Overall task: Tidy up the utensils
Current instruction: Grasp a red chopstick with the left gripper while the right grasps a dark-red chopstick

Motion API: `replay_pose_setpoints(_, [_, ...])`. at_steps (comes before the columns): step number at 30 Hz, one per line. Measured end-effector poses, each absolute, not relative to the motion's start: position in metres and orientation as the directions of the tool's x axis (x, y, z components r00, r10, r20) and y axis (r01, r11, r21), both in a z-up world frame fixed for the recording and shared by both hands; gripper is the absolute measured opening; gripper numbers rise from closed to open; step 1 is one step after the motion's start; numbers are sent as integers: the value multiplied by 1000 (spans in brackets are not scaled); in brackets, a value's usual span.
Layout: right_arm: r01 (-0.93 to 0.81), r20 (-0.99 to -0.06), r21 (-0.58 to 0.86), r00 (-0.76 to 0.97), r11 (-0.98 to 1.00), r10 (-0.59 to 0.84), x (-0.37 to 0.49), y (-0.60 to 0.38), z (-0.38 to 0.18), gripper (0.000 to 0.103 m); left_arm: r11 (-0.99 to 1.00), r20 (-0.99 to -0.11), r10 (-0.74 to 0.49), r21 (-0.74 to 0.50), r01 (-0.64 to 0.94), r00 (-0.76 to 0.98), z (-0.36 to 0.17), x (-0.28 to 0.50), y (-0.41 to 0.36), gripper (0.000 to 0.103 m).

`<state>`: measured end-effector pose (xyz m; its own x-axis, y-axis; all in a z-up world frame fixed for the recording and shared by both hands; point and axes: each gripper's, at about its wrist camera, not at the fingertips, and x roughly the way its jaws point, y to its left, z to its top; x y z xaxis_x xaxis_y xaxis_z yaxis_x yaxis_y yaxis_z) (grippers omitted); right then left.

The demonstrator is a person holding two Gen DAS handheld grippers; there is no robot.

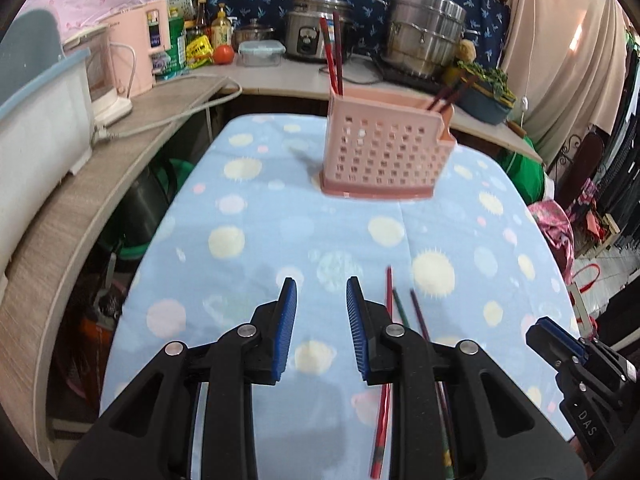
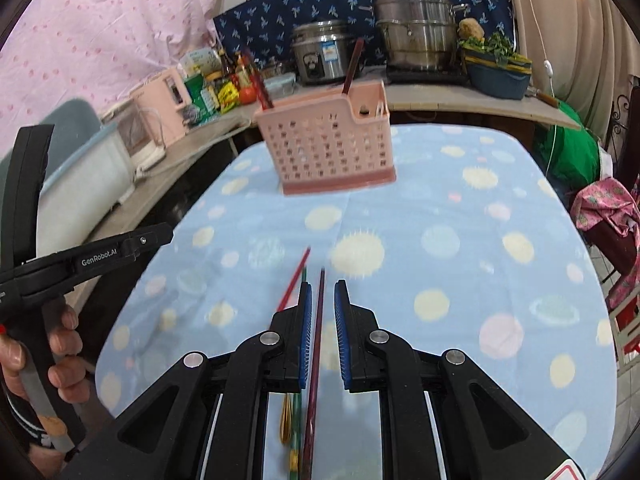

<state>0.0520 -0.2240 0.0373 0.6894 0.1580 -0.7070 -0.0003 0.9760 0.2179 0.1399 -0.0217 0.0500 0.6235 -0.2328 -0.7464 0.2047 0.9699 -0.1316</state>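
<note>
Nearest the right wrist camera, a dark maroon chopstick (image 2: 317,344) lies lengthwise between the blue pads of the right gripper (image 2: 322,292). The jaws stand narrow on either side of it; contact with the pads cannot be confirmed. A green chopstick (image 2: 296,420) and a red chopstick (image 2: 294,278) lie just beside it on the left, near the worktop's near edge.

The left gripper (image 1: 321,288) hovers with jaws moderately wide and holds nothing. The three chopsticks lie just to its right.

A pink perforated utensil holder (image 1: 384,152) stands upright toward the far edge of the worktop, well apart from both grippers. Red chopsticks (image 1: 333,56) stand in its left compartment; darker ones (image 1: 444,98) lean in its right compartment.

A light blue cloth with pale dots (image 1: 248,216) covers the worktop. The middle stretch between the grippers and the holder carries nothing.

Beyond the far edge, a counter (image 1: 280,80) carries a rice cooker (image 1: 316,36), a steel stockpot (image 1: 424,36), bottles and a tomato (image 1: 223,54). A wooden shelf (image 1: 60,216) borders the left edge.
</note>
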Motion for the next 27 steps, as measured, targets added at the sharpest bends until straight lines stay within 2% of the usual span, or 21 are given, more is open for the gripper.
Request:
replay_pose_setpoints(8, [2, -779, 222, 602, 975, 176, 18, -209, -9, 13, 963, -808, -251, -151, 224, 533, 3, 99, -19, 25])
replay_pose_setpoints(19, [3, -813, 228, 551, 974, 189, 0, -203, -31, 13, 956, -845, -259, -157, 247, 467, -23, 68, -22, 25])
replay_pose_setpoints(21, [2, -816, 229, 545, 973, 191, -1, -201, -34, 13, 955, -848, -262, -159, 251, 460, -26, 65, -23, 26])
replay_pose_setpoints(24, [2, -821, 228, 538, 974, 191, -2, -200, -36, 13, 952, -849, -268, -160, 262, 455, -28, 61, -25, 33])
replay_pose_setpoints(27, [3, -826, 224, 532, 975, 188, -3, -199, -39, 13, 948, -848, -273, -157, 278, 454, -28, 57, -29, 34])
